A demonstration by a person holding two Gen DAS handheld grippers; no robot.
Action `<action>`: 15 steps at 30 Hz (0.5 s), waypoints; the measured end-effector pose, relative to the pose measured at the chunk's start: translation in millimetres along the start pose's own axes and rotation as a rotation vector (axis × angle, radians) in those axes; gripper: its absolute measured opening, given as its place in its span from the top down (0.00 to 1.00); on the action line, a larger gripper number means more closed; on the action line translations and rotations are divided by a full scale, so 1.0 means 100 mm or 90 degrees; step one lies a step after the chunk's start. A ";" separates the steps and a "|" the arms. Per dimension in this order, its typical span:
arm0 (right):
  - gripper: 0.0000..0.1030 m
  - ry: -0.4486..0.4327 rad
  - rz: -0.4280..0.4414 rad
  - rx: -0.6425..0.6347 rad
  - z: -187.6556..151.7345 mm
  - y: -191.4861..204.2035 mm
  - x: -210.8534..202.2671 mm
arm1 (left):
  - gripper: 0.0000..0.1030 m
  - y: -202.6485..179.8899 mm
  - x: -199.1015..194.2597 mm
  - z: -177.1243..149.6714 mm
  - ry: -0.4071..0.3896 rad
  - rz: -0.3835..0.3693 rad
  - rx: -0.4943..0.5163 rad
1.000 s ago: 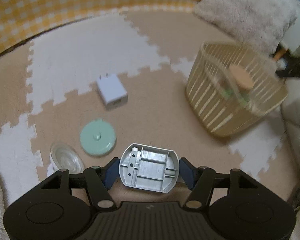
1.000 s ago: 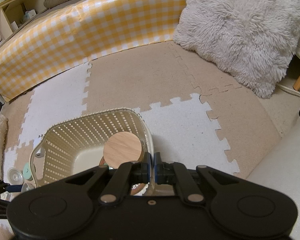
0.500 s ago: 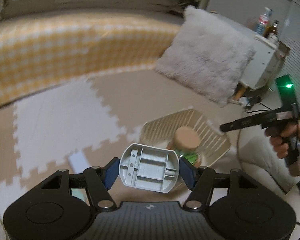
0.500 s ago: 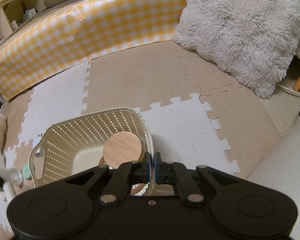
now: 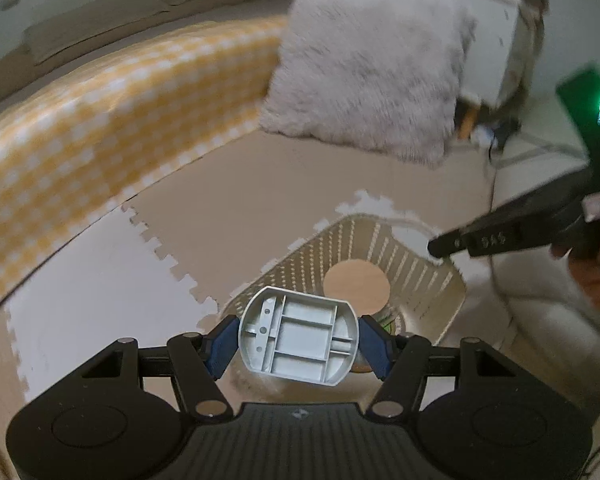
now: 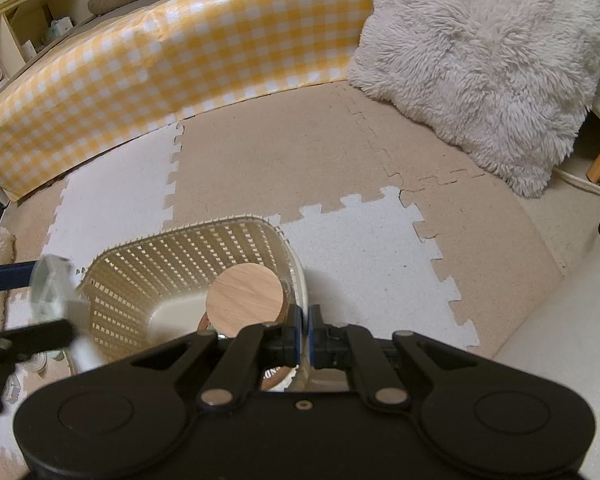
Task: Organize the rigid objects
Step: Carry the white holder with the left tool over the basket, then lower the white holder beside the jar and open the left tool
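Gingham padding (image 5: 100,100), yellow and white, sweeps across the upper left of my left wrist view, with the tan and white foam mat (image 5: 100,280) below it. At lower centre my left gripper (image 5: 298,340) is clamped on a grey plastic part (image 5: 298,340), its ribbed underside facing the camera, one blue pad pressed against each of its short ends, so the jaws stand about halfway apart and hold it fast. Just behind and to the right of it sits the cream basket (image 5: 432,280), with a round wooden lid (image 5: 357,285) inside. Further right, at the frame's edge, my right hand (image 5: 596,264) holds the other tool. In the right wrist view the grey part shows as a blur at the left edge, just outside the basket's (image 6: 180,256) left rim, while the wooden lid (image 6: 244,300) lies near its right wall. At lower centre my right gripper (image 6: 303,334) has its fingers closed together; they seem to pinch the basket's near rim, though I cannot be sure of that. A shaggy white cushion (image 6: 480,60) fills the upper right. I judge this to be the carrying step: the grey part is off the mat and nearly at the basket. Next I need to bring it over the opening, clear of the rim and the lid, lower it and only then let go.
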State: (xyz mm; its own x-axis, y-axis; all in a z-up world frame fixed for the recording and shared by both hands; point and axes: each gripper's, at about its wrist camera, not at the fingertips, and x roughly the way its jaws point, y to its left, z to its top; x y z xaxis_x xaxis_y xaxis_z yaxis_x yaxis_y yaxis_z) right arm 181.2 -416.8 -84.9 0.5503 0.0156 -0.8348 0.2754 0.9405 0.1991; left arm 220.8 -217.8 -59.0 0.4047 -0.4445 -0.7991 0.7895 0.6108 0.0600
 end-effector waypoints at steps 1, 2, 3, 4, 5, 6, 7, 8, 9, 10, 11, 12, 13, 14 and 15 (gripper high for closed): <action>0.96 0.000 0.000 0.000 0.00 0.00 0.00 | 0.37 -0.05 0.06 0.02 0.011 0.005 0.013; 0.96 0.000 0.000 0.000 0.00 0.00 0.00 | 0.37 -0.09 0.12 0.03 0.020 0.017 0.025; 0.96 0.000 0.000 0.000 0.00 0.00 0.00 | 0.37 -0.13 0.19 0.04 0.030 0.026 0.037; 0.96 0.000 0.001 0.000 0.00 0.00 0.00 | 0.37 -0.16 0.25 0.04 0.042 0.029 0.044; 0.96 0.000 0.000 0.001 0.00 0.00 0.00 | 0.37 -0.19 0.31 0.04 0.054 0.032 0.052; 0.96 0.000 0.001 0.002 0.00 0.00 0.00 | 0.37 -0.23 0.37 0.04 0.065 0.042 0.063; 0.96 0.000 0.001 0.002 0.00 0.00 0.00 | 0.37 -0.26 0.41 0.04 0.073 0.051 0.075; 0.96 0.000 0.001 0.002 0.00 0.00 0.00 | 0.37 -0.28 0.45 0.04 0.079 0.056 0.085; 0.96 0.000 0.001 0.003 0.00 0.00 -0.01 | 0.37 -0.30 0.50 0.03 0.087 0.056 0.088; 0.96 0.000 0.001 0.002 0.00 0.00 0.00 | 0.37 -0.30 0.54 0.03 0.094 0.054 0.087; 0.96 0.000 0.001 0.002 0.00 0.00 0.00 | 0.37 -0.31 0.57 0.03 0.100 0.053 0.086; 0.96 0.000 0.002 0.003 0.00 0.00 0.00 | 0.37 -0.31 0.60 0.02 0.106 0.053 0.086; 0.96 0.000 0.002 0.003 0.00 0.00 0.00 | 0.37 -0.32 0.63 0.02 0.113 0.054 0.085; 0.96 0.001 0.003 0.004 0.00 0.00 0.00 | 0.37 -0.31 0.66 0.01 0.119 0.054 0.083; 0.96 0.001 0.003 0.006 0.00 -0.01 0.00 | 0.37 -0.31 0.69 0.00 0.125 0.054 0.080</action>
State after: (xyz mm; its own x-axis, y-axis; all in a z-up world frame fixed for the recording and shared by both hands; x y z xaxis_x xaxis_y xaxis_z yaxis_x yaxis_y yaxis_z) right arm 181.1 -417.7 -84.9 0.5504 0.0209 -0.8346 0.2797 0.9373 0.2080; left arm 224.5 -267.3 -115.8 0.3839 -0.2513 -0.8885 0.8127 0.5488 0.1959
